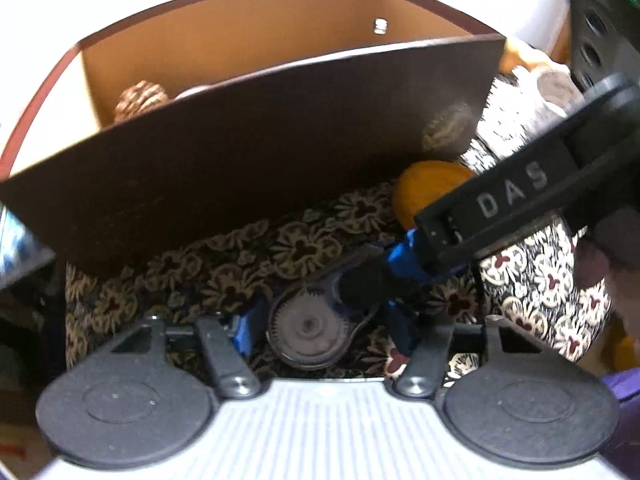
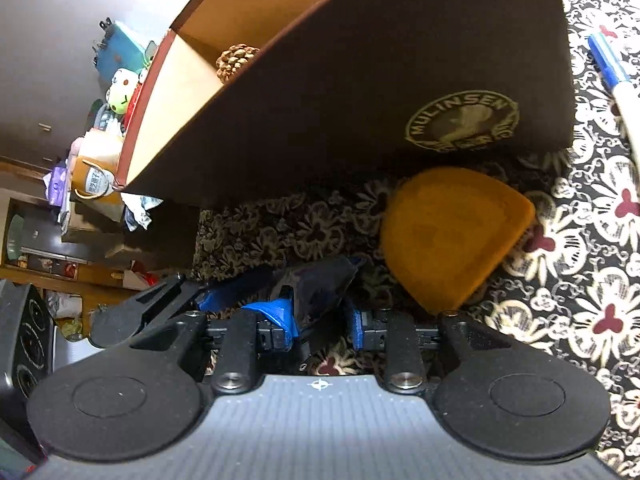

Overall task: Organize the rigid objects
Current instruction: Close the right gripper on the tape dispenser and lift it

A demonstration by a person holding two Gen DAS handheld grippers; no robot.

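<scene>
At the bottom centre of the left wrist view, on the floral cloth (image 1: pixel 224 264), lies a dark geared disc (image 1: pixel 307 330), a rigid part still outside the brown box (image 1: pixel 248 152). The left gripper (image 1: pixel 320 320) sits low over it; its blue-tipped fingers (image 1: pixel 250 328) stand apart either side of the disc, not visibly pressing it. From the right of that frame the right gripper (image 1: pixel 394 270) reaches in, blue tip close to the disc's upper right edge.

In the right wrist view the right gripper (image 2: pixel 320 320) has something dark and blurred between its blue pads (image 2: pixel 280 316); I cannot tell whether it is clamped or merely in front. An orange wedge-shaped piece (image 2: pixel 452 236) lies just beside the box's front wall, right of centre. A pine cone (image 2: pixel 236 60) already sits inside the box, upper left. A blue-and-white marker (image 2: pixel 612 72) lies at the right edge.

Judgement: step in hand is picking the disc. Do it well by closing one gripper squarely across the disc's rim, keeping the other clear, then lifting over the box's tall front wall before release.
</scene>
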